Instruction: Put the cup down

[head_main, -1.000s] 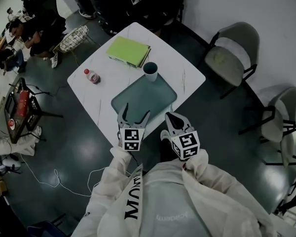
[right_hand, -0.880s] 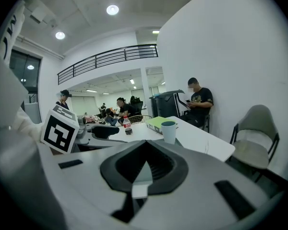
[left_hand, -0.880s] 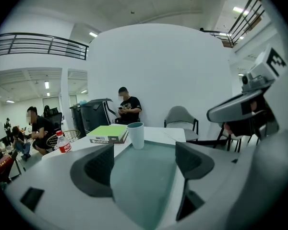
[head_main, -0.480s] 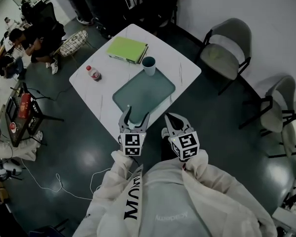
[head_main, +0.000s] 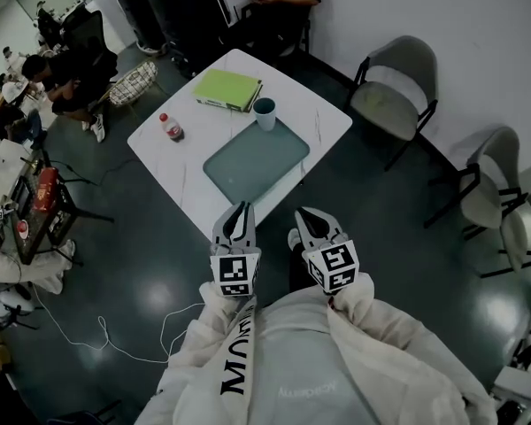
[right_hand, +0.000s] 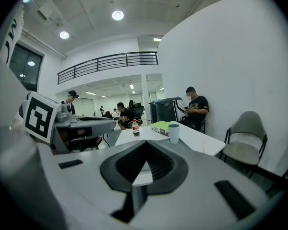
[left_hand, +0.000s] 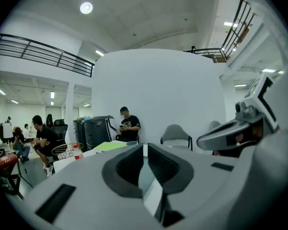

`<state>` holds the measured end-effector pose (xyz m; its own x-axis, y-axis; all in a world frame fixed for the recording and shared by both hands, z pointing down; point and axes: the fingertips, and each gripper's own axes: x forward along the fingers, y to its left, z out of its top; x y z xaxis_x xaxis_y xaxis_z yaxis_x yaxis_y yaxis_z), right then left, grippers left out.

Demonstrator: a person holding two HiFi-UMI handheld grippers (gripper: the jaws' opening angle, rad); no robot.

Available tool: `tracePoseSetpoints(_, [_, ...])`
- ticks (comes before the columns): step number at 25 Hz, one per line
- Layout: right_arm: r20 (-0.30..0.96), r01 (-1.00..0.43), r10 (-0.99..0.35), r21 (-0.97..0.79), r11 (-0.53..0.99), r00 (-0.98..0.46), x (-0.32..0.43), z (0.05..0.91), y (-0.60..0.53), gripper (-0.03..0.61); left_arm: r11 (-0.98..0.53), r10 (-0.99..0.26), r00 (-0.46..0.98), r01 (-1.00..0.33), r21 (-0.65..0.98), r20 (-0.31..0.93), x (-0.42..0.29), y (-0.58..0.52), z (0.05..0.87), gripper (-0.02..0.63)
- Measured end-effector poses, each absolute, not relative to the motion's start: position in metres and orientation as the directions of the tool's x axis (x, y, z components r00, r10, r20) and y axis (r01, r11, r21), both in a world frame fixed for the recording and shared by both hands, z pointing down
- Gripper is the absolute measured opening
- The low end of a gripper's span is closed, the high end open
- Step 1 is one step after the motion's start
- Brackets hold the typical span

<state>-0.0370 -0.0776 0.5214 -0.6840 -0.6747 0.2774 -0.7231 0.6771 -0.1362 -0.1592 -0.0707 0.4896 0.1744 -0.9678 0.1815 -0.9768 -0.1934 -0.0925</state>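
The cup [head_main: 265, 113] stands upright on the white counter [head_main: 323, 122], at the far corner of the grey tray [head_main: 255, 160] and just beside the green book [head_main: 227, 89]. A bottle [head_main: 170, 128] stands apart from them, near the counter's left edge. Nobody is holding the cup. The left gripper [head_main: 241, 209] and the right gripper [head_main: 306, 215] hang side by side off the counter's near corner, over the dark floor, well apart from the cup. The left jaws have just been closing with nothing between them and are now together. The right jaws are together too, and empty.
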Motion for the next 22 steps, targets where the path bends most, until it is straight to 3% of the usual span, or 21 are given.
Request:
tracePoseSetpoints(2, [0.266, -0.723, -0.678, -0.139, 0.677, -0.685, -0.037, 0.517, -0.062, 0.005, -0.188, -0.973, 0.17, -0.977, -0.104, 0.157, -0.158, -0.051, 0.478, 0.011])
tracePoseSetpoints(22, [0.225, -0.727, -0.694, -0.128, 0.674, -0.684, -0.014, 0.472, 0.038, 0.005, -0.205, -0.968, 0.186, -0.973, -0.104, 0.167, -0.138, 0.071, 0.454, 0.011])
